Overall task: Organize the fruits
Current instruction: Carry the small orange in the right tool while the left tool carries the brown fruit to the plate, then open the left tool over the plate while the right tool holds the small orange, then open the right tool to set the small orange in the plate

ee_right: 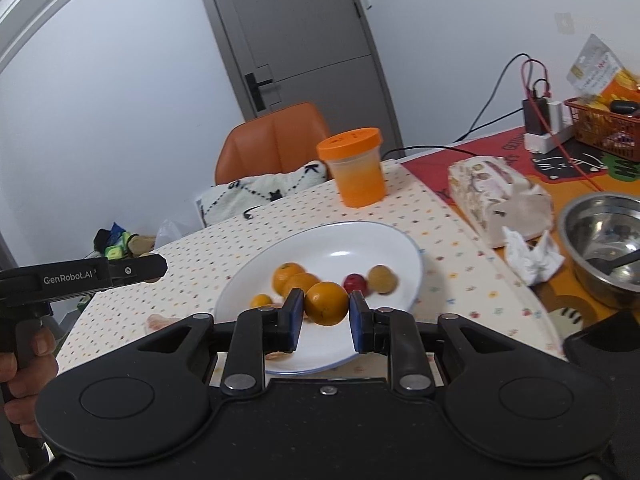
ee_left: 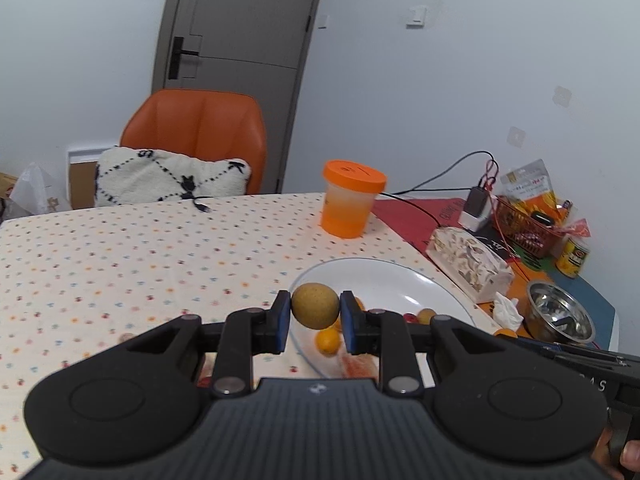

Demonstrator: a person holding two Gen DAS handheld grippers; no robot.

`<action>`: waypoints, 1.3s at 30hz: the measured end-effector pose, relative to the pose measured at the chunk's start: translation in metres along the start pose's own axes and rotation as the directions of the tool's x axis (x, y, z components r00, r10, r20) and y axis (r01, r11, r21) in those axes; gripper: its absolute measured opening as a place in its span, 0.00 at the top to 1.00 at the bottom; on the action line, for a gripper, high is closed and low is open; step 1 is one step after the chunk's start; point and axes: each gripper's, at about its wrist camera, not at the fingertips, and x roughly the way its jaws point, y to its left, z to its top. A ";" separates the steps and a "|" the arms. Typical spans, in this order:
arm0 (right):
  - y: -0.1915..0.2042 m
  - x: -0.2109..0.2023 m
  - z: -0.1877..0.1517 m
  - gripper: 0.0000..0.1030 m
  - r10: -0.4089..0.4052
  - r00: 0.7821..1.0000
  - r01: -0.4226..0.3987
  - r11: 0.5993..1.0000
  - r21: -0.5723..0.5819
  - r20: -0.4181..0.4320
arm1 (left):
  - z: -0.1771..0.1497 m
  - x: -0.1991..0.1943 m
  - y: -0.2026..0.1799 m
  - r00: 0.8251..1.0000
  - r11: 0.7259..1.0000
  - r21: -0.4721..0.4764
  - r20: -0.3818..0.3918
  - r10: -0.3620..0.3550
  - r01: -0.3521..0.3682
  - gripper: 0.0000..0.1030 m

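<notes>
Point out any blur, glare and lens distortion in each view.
Left wrist: fisheye bends the door and darkens the corners; glare streaks the plate rim; the held fruit is sharp. Right wrist: the small fruits in the plate look smeared; a highlight sits on the plate; the held orange is fairly sharp.

Left wrist view: low over the table's near-left, facing the door (ee_left: 240, 20), close.
Right wrist view: slightly higher, close behind the white plate (ee_right: 360, 240), angled left.
Shared: white plate, orange cup (ee_left: 352, 204), orange chair (ee_right: 276, 136), door.
</notes>
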 end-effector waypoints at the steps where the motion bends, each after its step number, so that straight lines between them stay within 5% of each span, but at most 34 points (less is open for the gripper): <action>1: -0.004 0.000 0.000 0.78 -0.004 1.000 0.004 1.000 0.004 0.000 | 0.000 0.003 -0.003 1.000 1.000 0.001 -0.006 -0.004 0.004 0.76; 16: -0.032 0.014 -0.004 0.78 -0.012 1.000 0.012 0.999 0.049 -0.013 | -0.014 0.051 -0.036 0.992 0.997 0.020 -0.106 -0.069 0.072 0.75; 22: -0.029 0.025 -0.004 0.78 -0.001 1.000 0.002 0.999 0.039 -0.023 | -0.016 0.060 -0.031 0.990 0.998 0.010 -0.128 -0.063 0.064 0.64; 32: -0.019 0.038 -0.006 0.77 0.027 0.999 -0.026 0.999 0.024 -0.037 | -0.017 0.044 -0.007 0.995 0.999 -0.008 -0.087 0.045 -0.046 0.33; 34: -0.015 0.037 -0.007 0.72 0.036 0.999 -0.036 0.999 0.016 -0.030 | -0.019 0.041 -0.004 0.995 0.998 -0.014 -0.081 0.064 -0.065 0.20; 36: -0.013 0.035 -0.007 0.51 0.022 1.000 -0.022 1.000 0.007 -0.005 | -0.020 0.038 -0.002 0.993 0.996 -0.011 -0.076 0.093 -0.094 0.14; 39: -0.015 0.031 -0.008 0.45 0.008 1.000 -0.008 1.000 0.016 0.008 | -0.022 0.032 0.000 0.991 0.992 -0.006 -0.056 0.122 -0.123 0.12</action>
